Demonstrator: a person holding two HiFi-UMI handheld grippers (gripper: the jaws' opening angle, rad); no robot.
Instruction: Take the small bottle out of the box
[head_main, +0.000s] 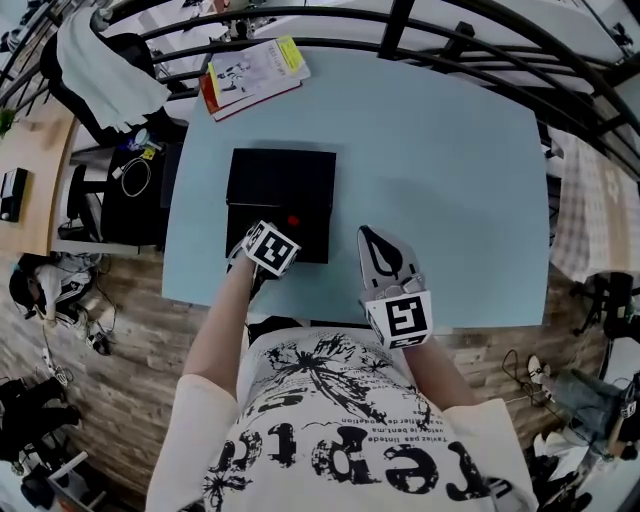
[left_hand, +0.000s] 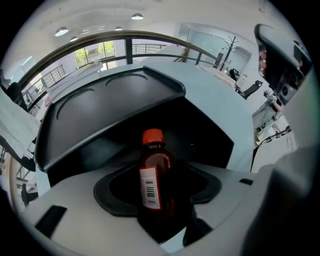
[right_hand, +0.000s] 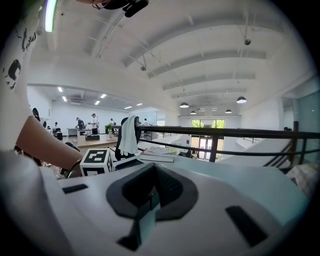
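Note:
A black box (head_main: 270, 180) lies open on the light blue table (head_main: 450, 180), and its raised lid (left_hand: 110, 110) fills the back of the left gripper view. Inside stands a small brown bottle (left_hand: 156, 175) with an orange cap (head_main: 293, 221) and a barcode label. My left gripper (head_main: 288, 228) points steeply down into the box at its near right corner. Its jaws stand wide on either side of the bottle (left_hand: 159, 192), and I see no pad pressing on it. My right gripper (head_main: 368, 235) hovers to the right of the box with its tips together (right_hand: 151, 194), holding nothing.
A booklet with a red and yellow edge (head_main: 255, 72) lies at the table's far left corner. Black railing (head_main: 400, 25) runs behind the table. A chair draped with white cloth (head_main: 105, 65) stands at the far left. The table's near edge is by my body.

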